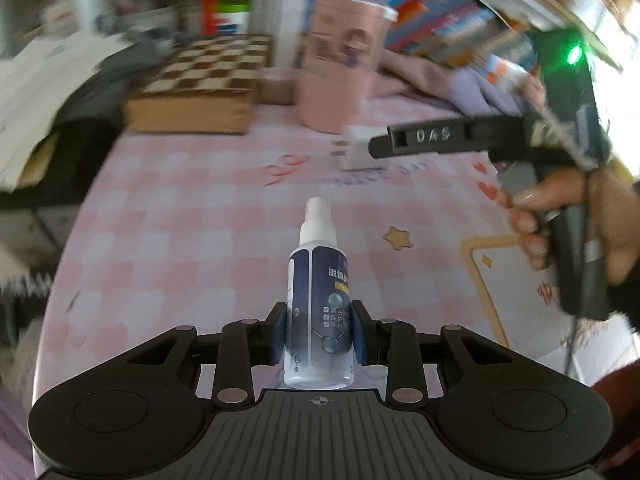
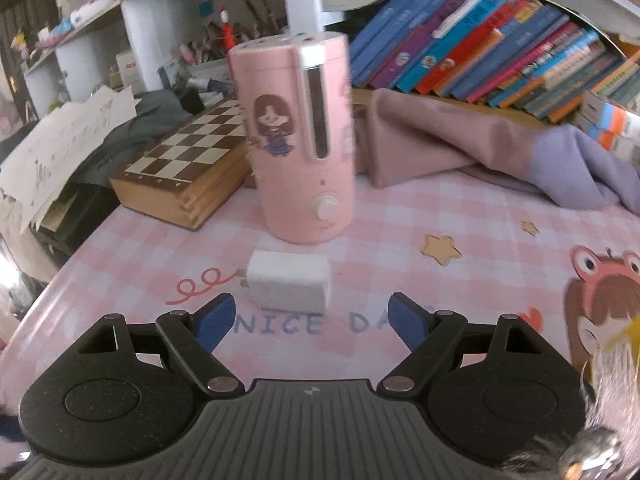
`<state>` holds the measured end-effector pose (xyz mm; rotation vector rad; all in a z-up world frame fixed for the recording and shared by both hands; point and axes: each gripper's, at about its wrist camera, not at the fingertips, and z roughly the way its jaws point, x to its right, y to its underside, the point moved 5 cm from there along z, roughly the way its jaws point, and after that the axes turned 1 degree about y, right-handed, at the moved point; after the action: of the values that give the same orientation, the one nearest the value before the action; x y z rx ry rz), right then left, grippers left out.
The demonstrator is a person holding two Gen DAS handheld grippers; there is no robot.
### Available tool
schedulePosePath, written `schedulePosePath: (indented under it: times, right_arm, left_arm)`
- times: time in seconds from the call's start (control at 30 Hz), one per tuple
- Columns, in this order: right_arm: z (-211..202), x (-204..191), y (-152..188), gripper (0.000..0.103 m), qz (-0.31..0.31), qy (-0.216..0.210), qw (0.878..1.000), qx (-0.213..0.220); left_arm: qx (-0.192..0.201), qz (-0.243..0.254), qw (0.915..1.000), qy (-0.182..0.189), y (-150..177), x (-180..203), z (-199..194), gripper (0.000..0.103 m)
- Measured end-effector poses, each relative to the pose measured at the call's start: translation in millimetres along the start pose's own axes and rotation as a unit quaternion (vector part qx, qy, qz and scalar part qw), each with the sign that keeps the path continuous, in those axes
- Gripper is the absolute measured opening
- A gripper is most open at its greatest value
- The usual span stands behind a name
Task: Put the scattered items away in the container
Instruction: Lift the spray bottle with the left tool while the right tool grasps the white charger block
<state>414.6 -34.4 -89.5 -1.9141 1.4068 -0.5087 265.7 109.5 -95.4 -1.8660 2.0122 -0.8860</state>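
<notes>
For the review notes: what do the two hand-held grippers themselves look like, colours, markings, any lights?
Both are matte black with ribbed grey bases, round side discs, silver pivot pins and blue finger pads. Seen from the left wrist, the right hand-held gripper has DAS embossed on one finger and a green light on its body. A dark sleeve covers that wrist.

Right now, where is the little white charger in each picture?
Left wrist view: the charger is upper right of middle, blurred, partly behind the right gripper's finger.
Right wrist view: the charger lies at the middle, just beyond the open right gripper.
Shared landmark: the chessboard, left of the charger in both.
</notes>
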Motion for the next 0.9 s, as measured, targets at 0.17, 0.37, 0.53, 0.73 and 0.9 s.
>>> schedulePosePath:
  times: [0.17, 0.37, 0.53, 0.73, 0.9]
  right_arm:
    - [25.3, -15.2, -0.9, 0.083, -0.023, 0.008, 1.000, -0.004]
    - [43.3, -21.6, -0.3, 0.083, -0.028, 0.021, 0.999, -0.004]
    - [55.0, -25.7, 2.0, 0.079, -0.050, 0.040, 0.998, -0.003]
    - [51.9, -25.8, 2.0, 0.064, -0.049, 0.034, 0.998, -0.003]
    - [37.0, -24.0, -3.2, 0.063, -0.045, 0.032, 0.998, 0.008]
  left_arm:
    - [0.007, -0.026, 0.9994, -0.020, 7.5, -10.0, -15.2, 0.031]
    - [0.015, -0.043, 0.9985, -0.029, 9.6, -16.0, -26.4, 0.031]
    - [0.016, -0.044, 0.9985, -0.028, 11.7, -15.3, -29.2, 0.031]
    - [0.027, -0.043, 0.9985, -0.021, 8.9, -12.0, -32.9, 0.031]
    - [0.041, -0.043, 0.9981, -0.014, 4.2, -12.4, -37.5, 0.031]
